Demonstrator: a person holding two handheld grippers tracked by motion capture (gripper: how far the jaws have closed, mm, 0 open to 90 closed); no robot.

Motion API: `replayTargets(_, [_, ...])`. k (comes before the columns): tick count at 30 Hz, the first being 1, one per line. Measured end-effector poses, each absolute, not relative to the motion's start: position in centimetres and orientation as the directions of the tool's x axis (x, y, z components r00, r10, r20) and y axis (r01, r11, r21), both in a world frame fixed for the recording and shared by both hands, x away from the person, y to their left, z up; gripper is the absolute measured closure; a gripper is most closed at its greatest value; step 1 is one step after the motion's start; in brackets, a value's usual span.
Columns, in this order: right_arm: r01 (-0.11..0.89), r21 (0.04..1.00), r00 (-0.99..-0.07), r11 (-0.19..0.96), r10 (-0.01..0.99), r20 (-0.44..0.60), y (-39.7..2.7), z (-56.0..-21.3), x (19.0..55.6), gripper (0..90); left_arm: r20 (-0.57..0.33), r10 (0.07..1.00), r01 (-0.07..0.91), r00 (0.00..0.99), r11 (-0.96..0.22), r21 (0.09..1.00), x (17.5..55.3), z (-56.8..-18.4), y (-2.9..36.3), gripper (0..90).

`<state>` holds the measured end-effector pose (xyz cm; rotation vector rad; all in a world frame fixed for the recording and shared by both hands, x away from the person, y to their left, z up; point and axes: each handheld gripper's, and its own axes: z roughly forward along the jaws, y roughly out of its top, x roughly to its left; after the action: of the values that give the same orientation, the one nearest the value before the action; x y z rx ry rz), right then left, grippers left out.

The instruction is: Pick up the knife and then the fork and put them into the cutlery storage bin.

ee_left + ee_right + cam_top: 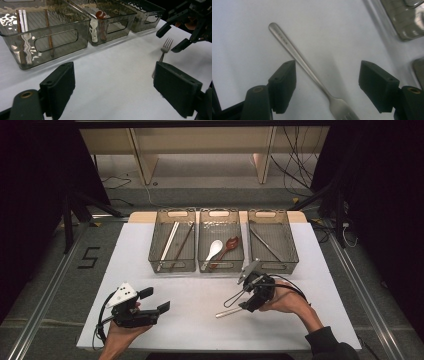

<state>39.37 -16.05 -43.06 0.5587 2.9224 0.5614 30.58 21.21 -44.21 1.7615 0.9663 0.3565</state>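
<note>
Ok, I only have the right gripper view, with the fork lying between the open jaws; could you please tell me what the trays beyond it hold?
Observer: The middle tray holds a white spoon and a brown spoon.
Operator: Thank you. And the tray to its right?
Observer: The right tray holds one slim metal utensil, lying diagonally; I cannot tell its kind.
Operator: Where is the other gripper, please?
Observer: The left gripper is over the left part of the mat, jaws open and empty, well apart from the fork.
</note>
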Motion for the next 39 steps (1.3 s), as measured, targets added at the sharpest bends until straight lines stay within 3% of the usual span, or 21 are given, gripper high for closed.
replayTargets(18, [0.294,0.235,-0.950,0.926,0.310,-0.032,-15.1,-45.3,39.3,50.9,-0.203,0.749,0.438,0.631,-0.127,0.890,30.6,-44.2,21.2,17.3])
replayTargets(32, [0.287,0.208,-0.955,0.935,0.297,-0.016,-14.8,-45.7,39.3,67.0,-0.201,0.748,0.437,0.632,-0.130,0.890,30.6,-44.2,21.2,17.3])
replayTargets(39, [0.259,0.191,-0.962,0.947,0.270,-0.033,-14.5,-45.6,39.0,70.5,-0.200,0.748,0.437,0.633,-0.132,0.890,30.6,-44.2,21.2,17.3])
